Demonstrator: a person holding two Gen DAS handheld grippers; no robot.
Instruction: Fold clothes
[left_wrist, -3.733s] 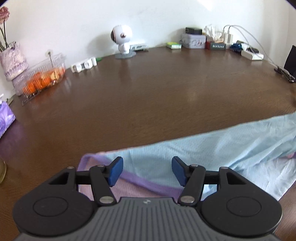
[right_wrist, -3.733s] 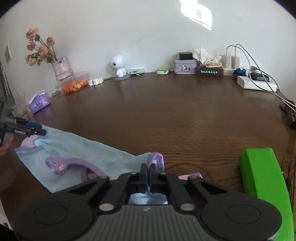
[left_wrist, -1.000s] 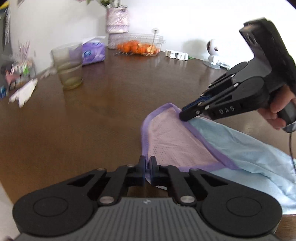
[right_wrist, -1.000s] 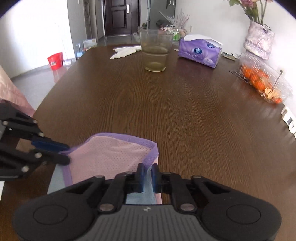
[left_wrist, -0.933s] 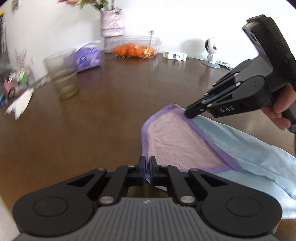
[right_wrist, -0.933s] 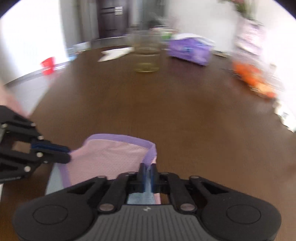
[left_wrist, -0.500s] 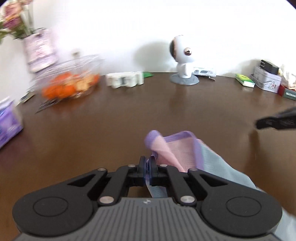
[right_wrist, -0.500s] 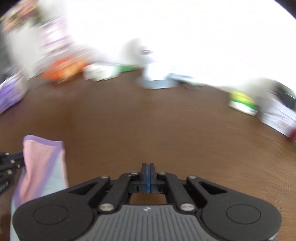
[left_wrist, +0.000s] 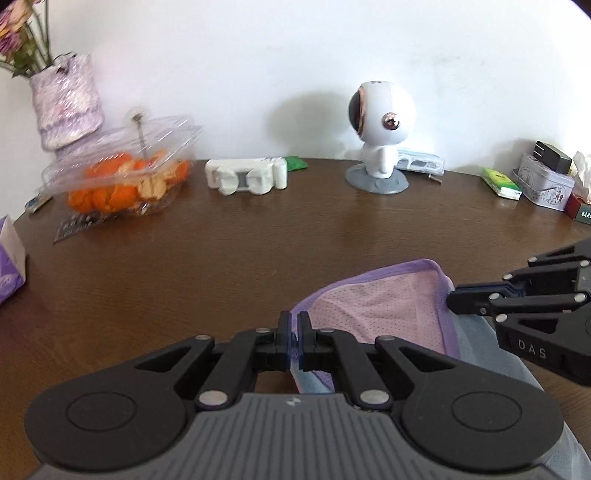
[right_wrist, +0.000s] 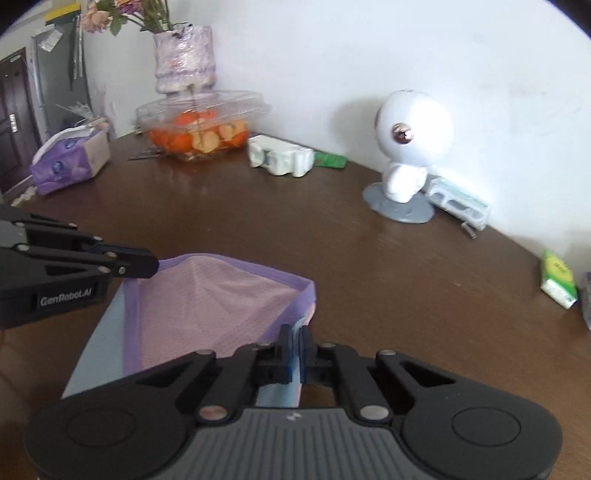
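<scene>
A light blue garment with a pink mesh lining and purple trim (left_wrist: 388, 306) is held up between both grippers over the brown table; it also shows in the right wrist view (right_wrist: 207, 302). My left gripper (left_wrist: 294, 332) is shut on its purple-trimmed left corner and shows in the right wrist view (right_wrist: 147, 264). My right gripper (right_wrist: 294, 347) is shut on the other corner and shows at the right of the left wrist view (left_wrist: 452, 297). The rest of the garment hangs below, hidden by the gripper bodies.
Along the wall stand a clear box of orange peels (left_wrist: 122, 177), a vase (left_wrist: 66, 96), a white astronaut figure (left_wrist: 380, 133), a white plastic block (left_wrist: 245, 179), a purple tissue pack (right_wrist: 70, 160) and tins (left_wrist: 546, 186). Bare table (left_wrist: 184, 266) lies ahead.
Both grippers have swung round from facing the room to facing the wall, carrying the garment corners. The right gripper has come back into the left wrist view, close on the right.
</scene>
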